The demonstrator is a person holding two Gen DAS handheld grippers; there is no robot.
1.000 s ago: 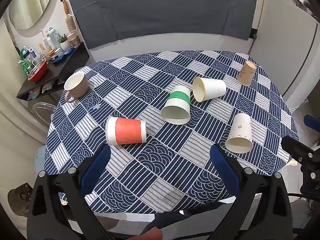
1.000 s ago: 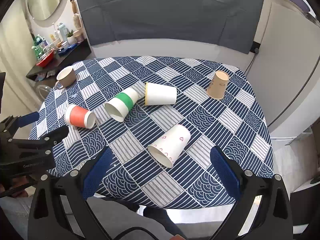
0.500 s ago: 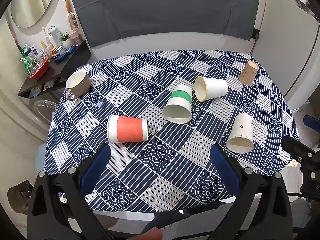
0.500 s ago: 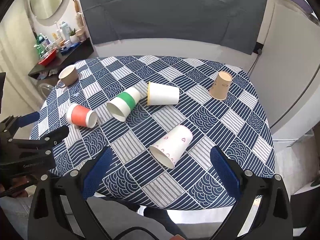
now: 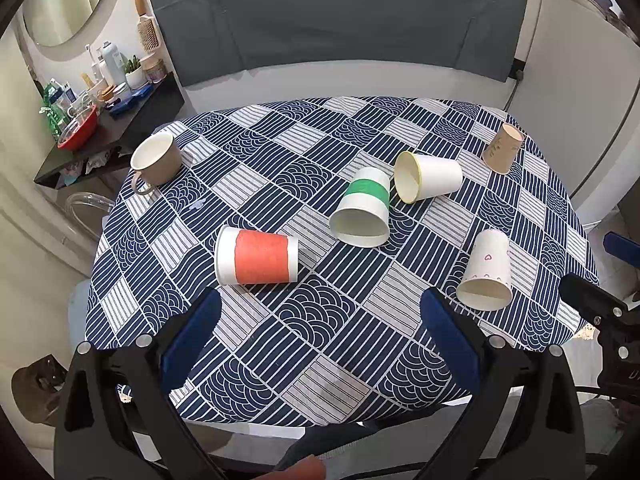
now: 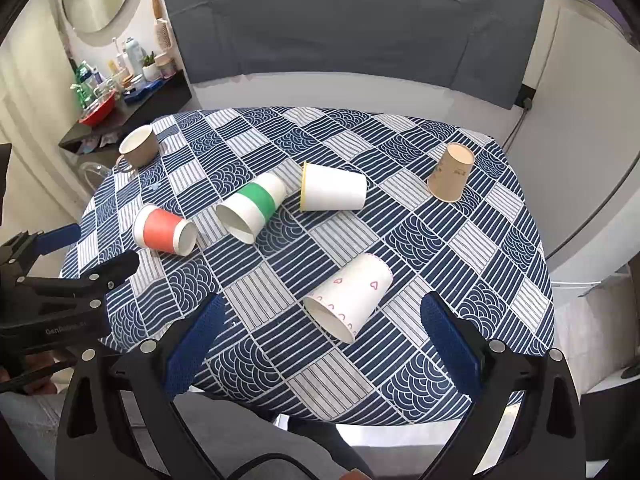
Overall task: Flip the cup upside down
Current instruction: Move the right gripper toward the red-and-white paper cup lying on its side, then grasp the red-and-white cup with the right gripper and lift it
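Observation:
Several paper cups lie on their sides on the patterned tablecloth: a red-banded cup (image 5: 258, 257) (image 6: 164, 231), a green-banded cup (image 5: 362, 209) (image 6: 251, 207), a plain white cup with a yellow rim (image 5: 428, 176) (image 6: 332, 193) and a white cup with pink hearts (image 5: 487, 271) (image 6: 349, 296). A brown paper cup (image 5: 503, 148) (image 6: 452, 173) stands upside down at the far right. My left gripper (image 5: 320, 320) is open and empty above the near table edge. My right gripper (image 6: 320, 320) is open and empty, just short of the heart cup.
A beige mug (image 5: 154, 160) (image 6: 138, 147) stands upright at the table's far left. The round table (image 5: 320, 384) has a dark shelf with bottles and a red bowl (image 5: 78, 132) to its left. A grey cloth-draped backrest (image 5: 340, 20) is behind.
Both grippers have drawn slightly back and up, so the table sits a little lower in each view. No cup has moved. Both grippers stay open.

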